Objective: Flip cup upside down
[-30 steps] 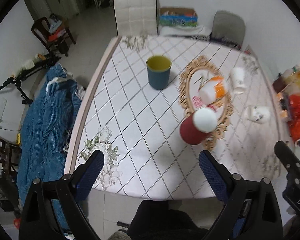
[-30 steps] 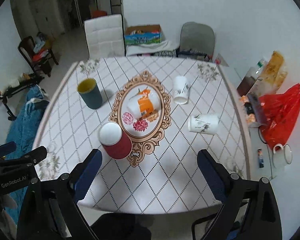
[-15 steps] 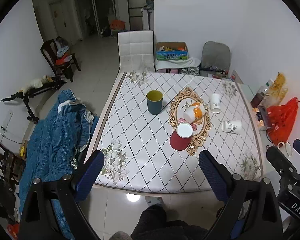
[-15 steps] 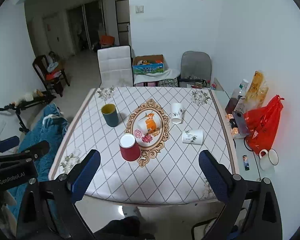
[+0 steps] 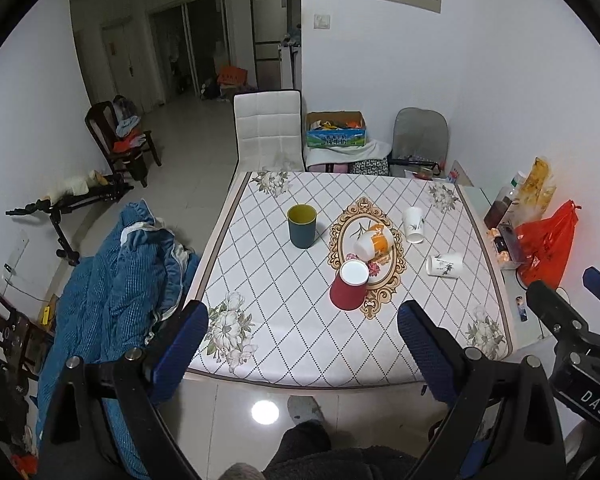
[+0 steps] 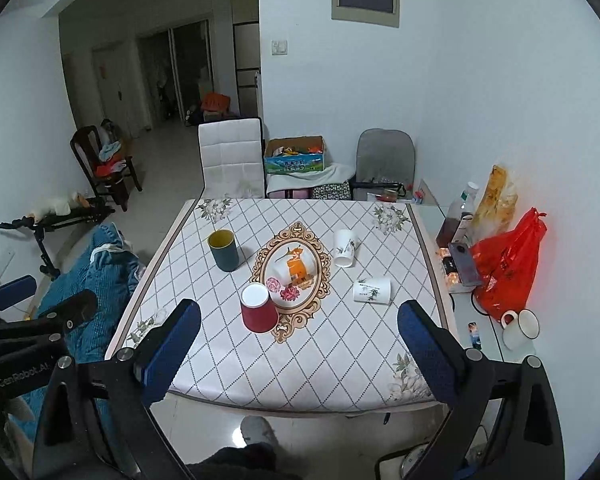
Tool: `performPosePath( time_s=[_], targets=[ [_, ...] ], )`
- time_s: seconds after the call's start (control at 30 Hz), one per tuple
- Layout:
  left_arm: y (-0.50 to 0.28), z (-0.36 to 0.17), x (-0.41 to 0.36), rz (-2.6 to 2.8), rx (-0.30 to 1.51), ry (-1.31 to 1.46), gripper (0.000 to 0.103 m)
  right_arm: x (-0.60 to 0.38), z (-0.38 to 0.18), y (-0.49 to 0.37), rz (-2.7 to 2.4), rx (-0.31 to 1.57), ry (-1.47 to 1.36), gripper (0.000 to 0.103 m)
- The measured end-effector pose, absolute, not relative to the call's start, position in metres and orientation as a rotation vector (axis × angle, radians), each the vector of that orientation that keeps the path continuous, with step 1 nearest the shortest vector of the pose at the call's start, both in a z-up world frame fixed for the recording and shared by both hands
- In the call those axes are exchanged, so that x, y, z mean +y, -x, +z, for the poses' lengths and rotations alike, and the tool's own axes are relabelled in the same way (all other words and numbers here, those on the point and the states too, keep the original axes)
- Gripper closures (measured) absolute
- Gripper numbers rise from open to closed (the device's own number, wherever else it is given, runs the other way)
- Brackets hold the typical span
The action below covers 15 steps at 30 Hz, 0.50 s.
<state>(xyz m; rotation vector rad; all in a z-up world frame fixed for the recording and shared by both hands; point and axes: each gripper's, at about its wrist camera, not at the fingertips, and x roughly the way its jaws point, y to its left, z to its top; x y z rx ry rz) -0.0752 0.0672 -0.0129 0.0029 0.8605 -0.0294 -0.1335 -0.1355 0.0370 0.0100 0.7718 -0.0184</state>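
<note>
Both tools, left tool (image 5: 302,334) and right tool (image 6: 299,334), hang spread apart and empty short of the counter (image 5: 300,356) edge; ahead, the red paper cup (image 5: 349,286) stands inverted, white base up.

A table (image 5: 260,280) with a diamond-patterned cloth fills mid-frame — on it a red cup (image 5: 349,286) upside down, a blue-green cup (image 5: 302,226), an orange-white cup (image 5: 372,243) on its side, two white cups (image 5: 413,225) — one lying at right.
</note>
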Motion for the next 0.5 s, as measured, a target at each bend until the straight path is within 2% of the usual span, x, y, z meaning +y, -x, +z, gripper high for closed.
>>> performPosePath(
  time_s=[0.5],
  targets=[
    [0.084,-0.008,0.067,-0.018,0.84,-0.007,0.006,-0.148,0.039,0.132,-0.019,0.78,-0.026,0.002]
  ],
)
